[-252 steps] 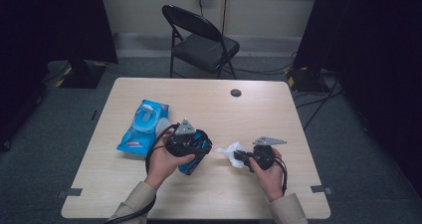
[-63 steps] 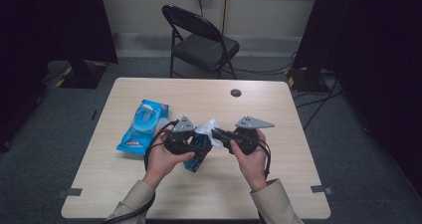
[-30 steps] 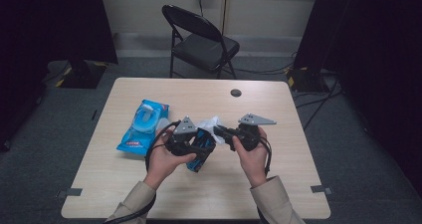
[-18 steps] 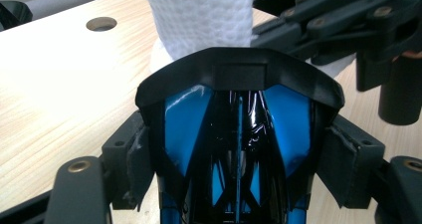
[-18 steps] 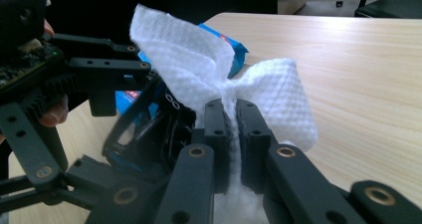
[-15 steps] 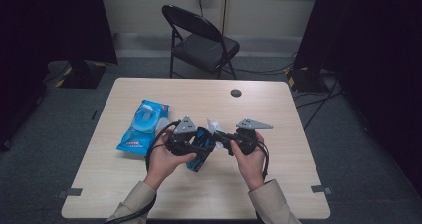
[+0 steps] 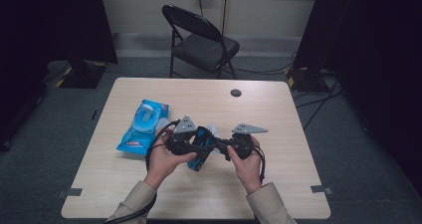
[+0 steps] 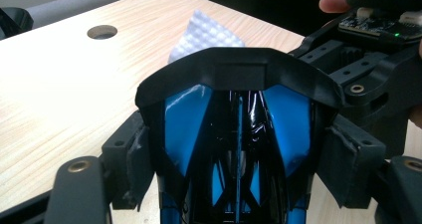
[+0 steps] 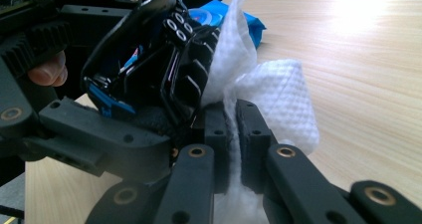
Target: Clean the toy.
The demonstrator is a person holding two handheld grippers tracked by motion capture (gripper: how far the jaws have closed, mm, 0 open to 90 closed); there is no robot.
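Right gripper (image 9: 233, 129) lower now, white dimpled wipe (image 9: 278, 92) against black-and-blue shoe (image 9: 164, 59).

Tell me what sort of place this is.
Probably a recording studio or lab: a lone wooden table on grey carpet, dark curtains on both sides, a black folding chair, and cables along the wall.

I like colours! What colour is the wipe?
White wipe, clearest in the right gripper view.
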